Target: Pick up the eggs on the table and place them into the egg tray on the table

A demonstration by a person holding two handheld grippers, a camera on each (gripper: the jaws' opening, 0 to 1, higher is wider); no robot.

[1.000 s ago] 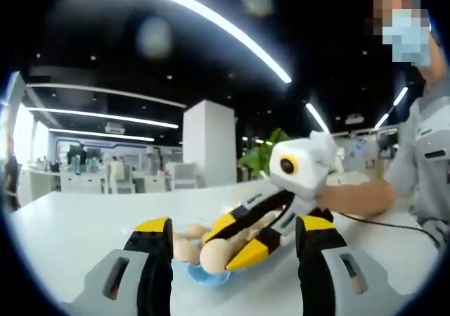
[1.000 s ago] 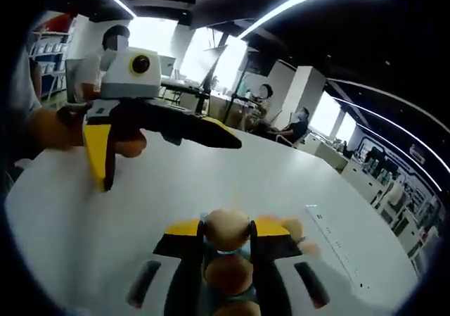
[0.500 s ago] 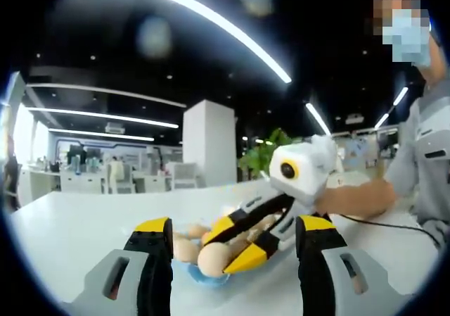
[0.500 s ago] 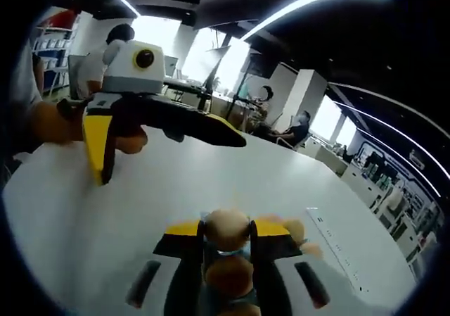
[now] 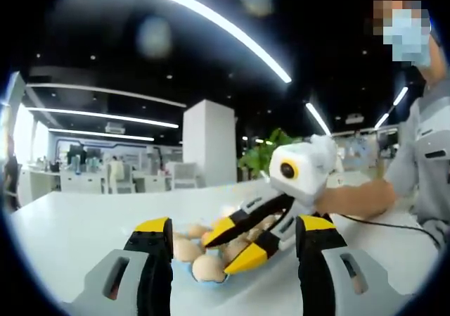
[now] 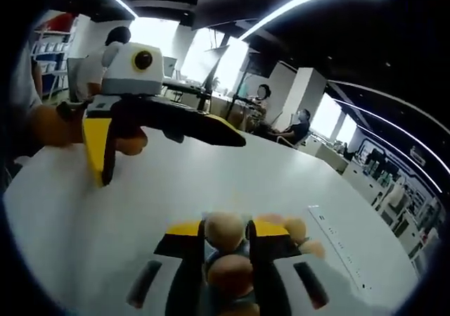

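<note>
Between our right gripper's (image 6: pixel 225 233) yellow-tipped jaws we see eggs (image 6: pixel 223 229) seated in the blue egg tray (image 5: pixel 204 279) on the white table (image 6: pixel 176 182) — jaws parted a little around the front egg, whether touching it we cannot tell. From the left gripper view, that egg (image 5: pixel 209 267) sits in the tray just below those tips. Farther off, our left gripper (image 6: pixel 151 143) hovers spread wide — nothing between its jaws.

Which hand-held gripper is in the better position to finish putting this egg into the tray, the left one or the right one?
Probably the right hand-held gripper: its jaws stand directly over the blue egg tray, around an egg. The left hand-held gripper is open, raised above the table and away from the tray.
</note>
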